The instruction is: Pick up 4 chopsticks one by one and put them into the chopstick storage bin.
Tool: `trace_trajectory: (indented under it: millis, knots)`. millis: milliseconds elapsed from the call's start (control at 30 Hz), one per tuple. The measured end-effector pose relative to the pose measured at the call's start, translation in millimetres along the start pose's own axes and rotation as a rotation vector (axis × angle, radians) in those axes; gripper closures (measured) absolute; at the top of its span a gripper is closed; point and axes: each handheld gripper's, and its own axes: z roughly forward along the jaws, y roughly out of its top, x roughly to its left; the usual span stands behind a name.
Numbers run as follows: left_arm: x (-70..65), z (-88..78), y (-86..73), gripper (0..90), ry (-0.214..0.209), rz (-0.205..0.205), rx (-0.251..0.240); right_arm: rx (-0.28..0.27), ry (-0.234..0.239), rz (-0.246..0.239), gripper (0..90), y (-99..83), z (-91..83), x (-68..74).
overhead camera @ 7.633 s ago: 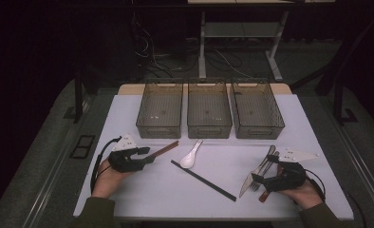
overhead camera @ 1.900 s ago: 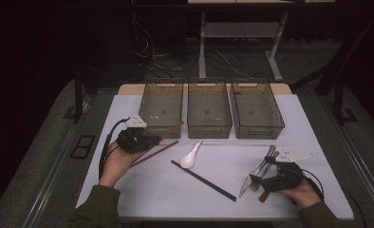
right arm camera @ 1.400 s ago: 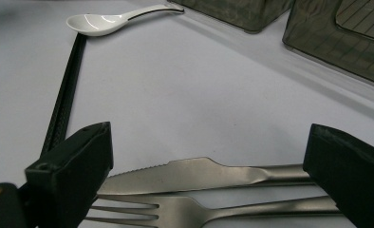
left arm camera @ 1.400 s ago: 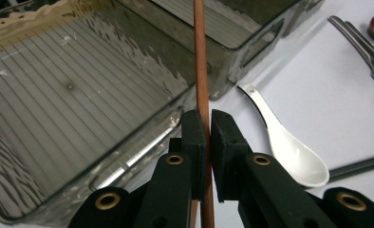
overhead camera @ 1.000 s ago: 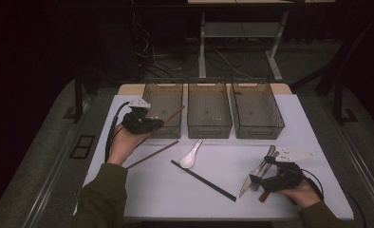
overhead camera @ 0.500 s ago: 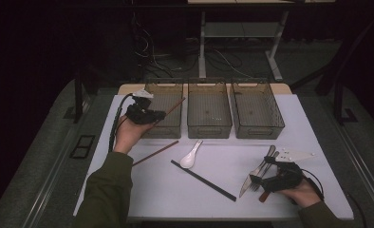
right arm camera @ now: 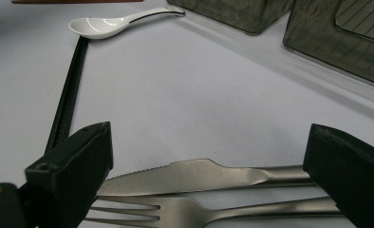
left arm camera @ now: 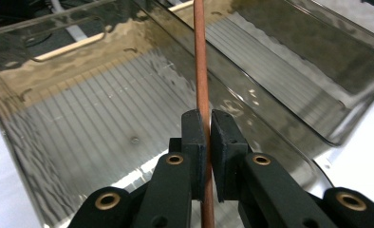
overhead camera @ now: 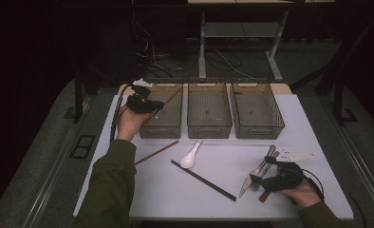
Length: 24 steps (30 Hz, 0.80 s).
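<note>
Two grippers: left gripper (left arm camera: 204, 137) clamps a brown chopstick (left arm camera: 201, 71) over the leftmost bin (overhead camera: 168, 124), right gripper (right arm camera: 204, 161) gapes around probably a knife (right arm camera: 194, 172).

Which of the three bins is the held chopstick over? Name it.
The leftmost bin: the left gripper holds the brown chopstick over it; the middle and right bins stand apart.

Matt wooden chopstick (left arm camera: 201, 71) (smoky plastic bin (left arm camera: 104, 118))

No readable text, label, brand, number or sign anywhere.
</note>
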Motion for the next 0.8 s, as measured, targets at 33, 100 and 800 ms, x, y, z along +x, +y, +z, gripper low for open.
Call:
trace_trajectory:
  millis: [33,100,800]
  knots:
    - [1.8,0.8,1.7,83.8,0.008,-0.001,-0.001,-0.001,0.0,0.0,2.5,0.0,0.0,-0.1]
    - [5.5,2.6,5.6,83.9,0.015,-0.003,-0.004,-0.002,-0.001,0.0,2.5,-0.1,0.0,-0.3]
    - [27.9,36.6,28.7,83.9,0.051,-0.033,-0.028,-0.004,-0.004,0.002,2.5,-0.6,-1.2,-0.1]
